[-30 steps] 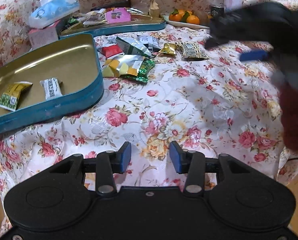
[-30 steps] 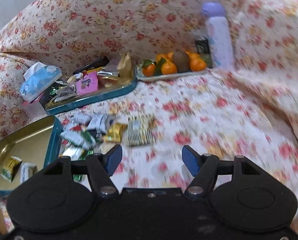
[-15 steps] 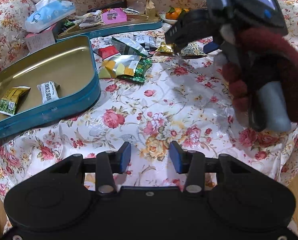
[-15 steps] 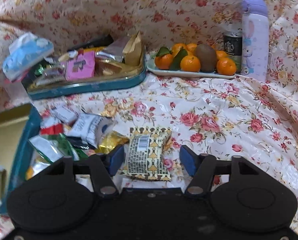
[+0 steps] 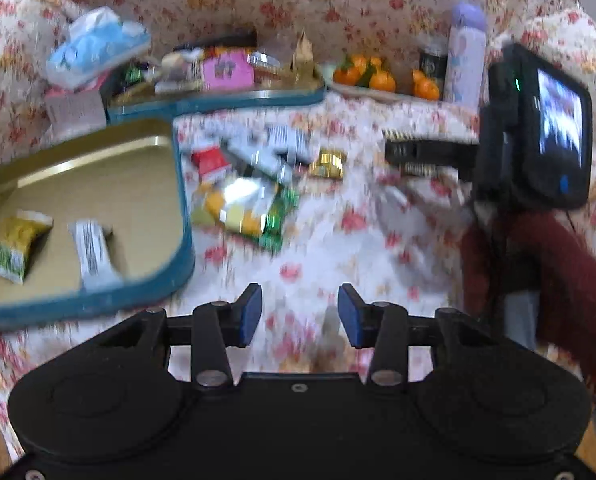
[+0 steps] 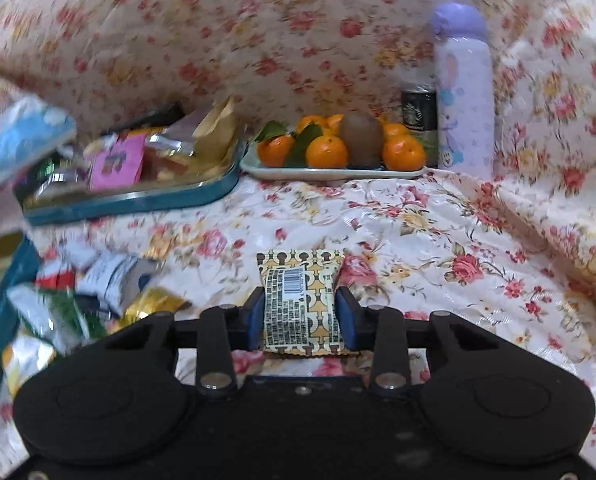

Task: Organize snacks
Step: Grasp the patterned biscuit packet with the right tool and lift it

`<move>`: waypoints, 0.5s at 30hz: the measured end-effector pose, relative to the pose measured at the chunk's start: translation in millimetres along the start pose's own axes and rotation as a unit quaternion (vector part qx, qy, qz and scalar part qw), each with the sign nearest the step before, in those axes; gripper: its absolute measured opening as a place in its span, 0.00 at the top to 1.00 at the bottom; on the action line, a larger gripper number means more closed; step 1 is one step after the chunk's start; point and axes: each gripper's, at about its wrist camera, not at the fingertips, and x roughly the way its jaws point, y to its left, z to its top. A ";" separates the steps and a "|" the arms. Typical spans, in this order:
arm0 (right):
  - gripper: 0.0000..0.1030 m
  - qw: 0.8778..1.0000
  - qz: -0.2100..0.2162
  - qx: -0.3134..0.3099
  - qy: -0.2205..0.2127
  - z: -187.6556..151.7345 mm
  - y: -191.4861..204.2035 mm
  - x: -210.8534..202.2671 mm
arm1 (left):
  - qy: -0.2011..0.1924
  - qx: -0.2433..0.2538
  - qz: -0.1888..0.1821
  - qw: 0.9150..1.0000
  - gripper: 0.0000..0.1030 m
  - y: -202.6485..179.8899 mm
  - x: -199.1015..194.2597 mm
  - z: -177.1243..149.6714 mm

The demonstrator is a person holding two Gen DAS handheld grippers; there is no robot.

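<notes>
A yellow patterned snack packet [image 6: 298, 280] lies on the floral cloth between the pads of my right gripper [image 6: 300, 316]. Its jaws are closing and the pads press the packet's sides. In the left wrist view the right gripper [image 5: 418, 152] reaches over the cloth right of the loose snack pile [image 5: 249, 184], held by a hand in a dark red glove [image 5: 538, 272]. My left gripper [image 5: 300, 314] hovers above bare cloth, jaws wide and closing slightly, nothing between them. The blue tin [image 5: 181, 200] at left holds two packets [image 5: 13, 248].
A second blue tin tray [image 6: 137, 200] full of snacks sits at the back left beside a tissue pack [image 5: 97, 44]. A plate of oranges [image 6: 338, 172], a dark can [image 6: 418, 108] and a lilac bottle [image 6: 464, 92] stand at the back right. The snack pile [image 6: 97, 288] lies left of the right gripper.
My right gripper came forward and down over the patterned packet and its jaws drew in onto it. The left gripper rose a little, still wide.
</notes>
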 end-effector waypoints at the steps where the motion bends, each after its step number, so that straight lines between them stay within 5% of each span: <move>1: 0.66 1.000 0.002 0.008 -0.004 -0.2 -3.0 1.0 | -0.006 0.001 0.001 1.000 0.50 -0.7 0.8 5.1; 8: 0.66 0.995 0.050 0.089 -0.014 1.0 -28.0 5.4 | -0.037 0.014 0.013 0.999 0.50 -9.6 11.8 39.0; 15: 0.66 0.993 0.059 0.103 -0.017 0.2 -31.1 6.5 | -0.041 0.035 0.016 0.998 0.50 -15.1 33.2 70.3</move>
